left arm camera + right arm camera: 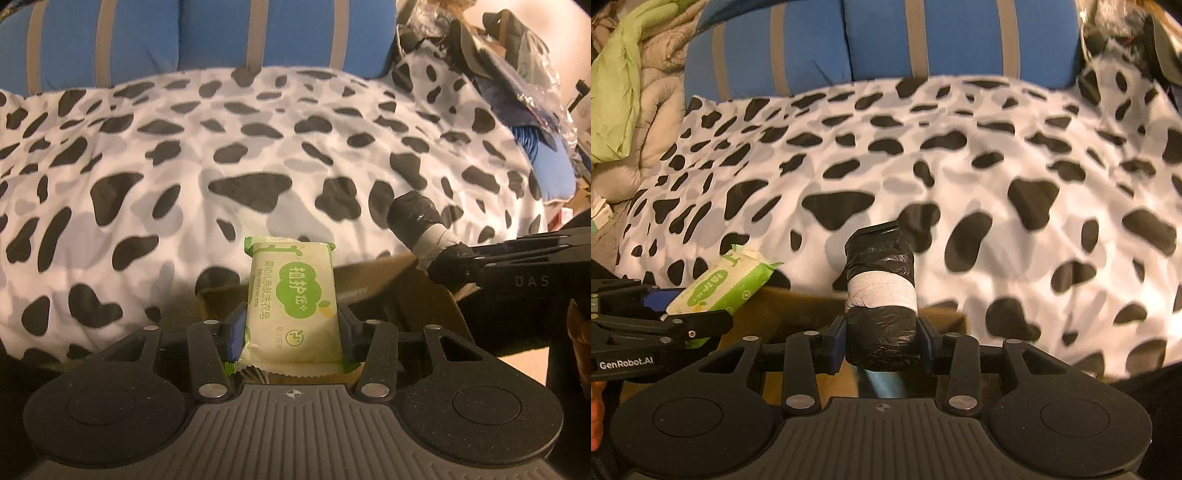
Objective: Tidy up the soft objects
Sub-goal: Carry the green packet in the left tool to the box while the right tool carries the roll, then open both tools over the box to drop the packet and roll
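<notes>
Green-wrapped soap pack sat clamped in left gripper; black bag roll w/ white band clamped in right gripper, both above cardboard box. Probably light, squashy, slick film; mid-body holds suit. Cow-print duvet beyond.

Left claw: black, blue pads; between them a pale cream soap packet with green logo and green edges. Right claw: black, blue pads, around a black plastic-wrapped roll with a white band. Beyond both: white bedspread with black and grey cow patches, then blue cushions with grey stripes. Brown cardboard just below the claws.
</notes>
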`<state>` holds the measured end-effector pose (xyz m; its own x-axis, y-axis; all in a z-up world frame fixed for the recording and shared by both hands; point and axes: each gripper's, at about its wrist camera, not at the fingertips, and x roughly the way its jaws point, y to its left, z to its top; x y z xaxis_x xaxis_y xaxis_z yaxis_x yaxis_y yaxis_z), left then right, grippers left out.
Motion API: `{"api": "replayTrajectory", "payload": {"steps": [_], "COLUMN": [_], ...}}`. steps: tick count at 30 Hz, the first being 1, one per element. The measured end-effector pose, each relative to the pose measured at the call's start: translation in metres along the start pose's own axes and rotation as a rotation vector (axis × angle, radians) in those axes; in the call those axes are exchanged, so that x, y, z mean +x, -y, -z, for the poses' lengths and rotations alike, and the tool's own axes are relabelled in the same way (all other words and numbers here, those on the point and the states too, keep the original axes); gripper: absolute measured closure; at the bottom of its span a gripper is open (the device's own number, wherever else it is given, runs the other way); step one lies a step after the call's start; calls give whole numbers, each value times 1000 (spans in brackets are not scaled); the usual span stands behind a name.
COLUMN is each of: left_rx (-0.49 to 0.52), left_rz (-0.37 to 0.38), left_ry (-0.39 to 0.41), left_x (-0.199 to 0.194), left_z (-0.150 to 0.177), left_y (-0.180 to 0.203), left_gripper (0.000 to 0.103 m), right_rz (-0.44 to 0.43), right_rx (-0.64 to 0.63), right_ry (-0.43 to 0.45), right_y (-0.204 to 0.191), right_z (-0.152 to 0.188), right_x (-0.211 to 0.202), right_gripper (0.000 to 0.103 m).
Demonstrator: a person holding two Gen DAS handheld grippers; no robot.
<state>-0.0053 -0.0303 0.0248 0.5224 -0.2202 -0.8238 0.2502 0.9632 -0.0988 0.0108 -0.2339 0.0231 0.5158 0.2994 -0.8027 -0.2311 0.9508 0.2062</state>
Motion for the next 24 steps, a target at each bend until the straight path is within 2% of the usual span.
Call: {"api": "replayTrajectory", "payload": {"steps": [7, 17, 21, 22, 24], "left_rx": [-15, -43, -60, -70, -86], "left_rz": [-24, -32, -33, -34, -33], "left_ry": [-88, -160, -215, -240, -275], "left_x": [7, 16, 27, 32, 37], "left_z": [7, 9, 8, 8, 9], "left_y": [0, -3, -5, -7, -10], "left_gripper": [56, 56, 56, 54, 41], "right_rz": [19, 42, 29, 31, 52], "right_rx": [15, 36, 26, 19, 2], "right_ry": [-77, -168, -244, -257, -278], "right_y": [-3, -2, -3, -5, -7], "right_z": [8, 12, 13, 13, 13], "right_x": [8, 21, 34, 36, 40], "right_gripper": [61, 61, 59, 55, 16]}}
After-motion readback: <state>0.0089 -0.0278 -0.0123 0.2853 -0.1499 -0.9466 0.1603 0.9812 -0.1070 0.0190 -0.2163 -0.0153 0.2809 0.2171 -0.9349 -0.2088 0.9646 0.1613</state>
